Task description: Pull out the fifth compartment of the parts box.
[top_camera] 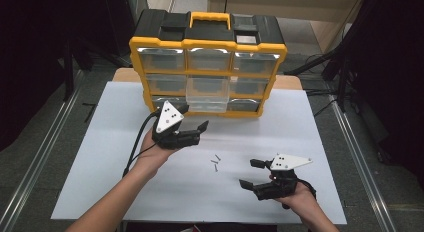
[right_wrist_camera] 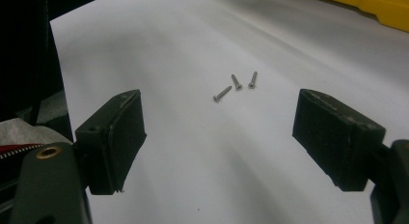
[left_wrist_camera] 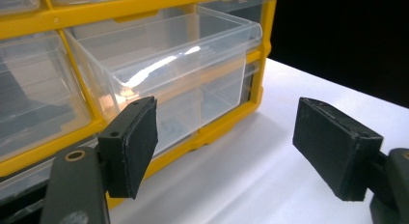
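A yellow and black organizer (top_camera: 208,44) with clear drawers stands at the back of the white table (top_camera: 100,157). Its centre drawer (top_camera: 207,92) is pulled out and looks empty. My left gripper (top_camera: 194,118) hovers in front of the organizer's lower left, open with nothing between its fingers. From the left gripper view, the pulled-out drawer (left_wrist_camera: 183,64) sits just beyond the left gripper (left_wrist_camera: 226,137). Three small screws (top_camera: 216,162) lie loose mid-table. My right gripper (top_camera: 250,173) rests open near the front right, pointing at the screws (right_wrist_camera: 236,84) ahead of the right gripper (right_wrist_camera: 219,137).
The organizer's yellow base (left_wrist_camera: 226,122) meets the table close to my left jaws. Dark floor and metal rails (top_camera: 45,157) flank the table on both sides. The table's right edge (left_wrist_camera: 337,84) drops to black.
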Demonstrator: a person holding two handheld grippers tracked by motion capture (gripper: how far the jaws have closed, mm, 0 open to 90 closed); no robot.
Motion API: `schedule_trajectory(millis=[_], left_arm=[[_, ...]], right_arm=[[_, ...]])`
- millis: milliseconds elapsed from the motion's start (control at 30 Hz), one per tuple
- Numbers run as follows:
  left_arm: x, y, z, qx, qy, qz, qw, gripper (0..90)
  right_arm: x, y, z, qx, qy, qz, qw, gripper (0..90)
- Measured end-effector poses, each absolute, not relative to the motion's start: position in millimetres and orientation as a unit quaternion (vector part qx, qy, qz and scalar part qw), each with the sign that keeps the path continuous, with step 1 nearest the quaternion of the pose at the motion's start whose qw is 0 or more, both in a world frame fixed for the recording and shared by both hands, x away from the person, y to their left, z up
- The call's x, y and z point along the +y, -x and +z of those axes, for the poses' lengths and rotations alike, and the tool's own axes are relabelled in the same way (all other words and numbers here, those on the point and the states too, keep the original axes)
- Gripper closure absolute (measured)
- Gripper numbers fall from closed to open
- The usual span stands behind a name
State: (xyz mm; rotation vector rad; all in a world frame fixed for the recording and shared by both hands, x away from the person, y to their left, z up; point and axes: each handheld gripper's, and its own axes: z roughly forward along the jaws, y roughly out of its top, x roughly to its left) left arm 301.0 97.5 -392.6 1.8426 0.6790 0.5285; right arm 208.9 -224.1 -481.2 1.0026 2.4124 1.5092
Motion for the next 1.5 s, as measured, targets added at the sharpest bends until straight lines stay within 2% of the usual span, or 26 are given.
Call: schedule_trajectory(millis=[533, 1500], left_arm=[[128.8, -298.3, -407.2, 0.247, -0.795, 0.188, 0.522, 24.0], [168.0, -288.3, -436.3, 0.258, -0.799, 0.157, 0.52, 24.0]], right_arm=[[-224.3, -209.7, -481.2, 0.797, -0.334, 0.5, 0.058, 20.2], [-226.1, -211.8, -481.4, 0.786, -0.336, 0.515, 0.062, 19.9]])
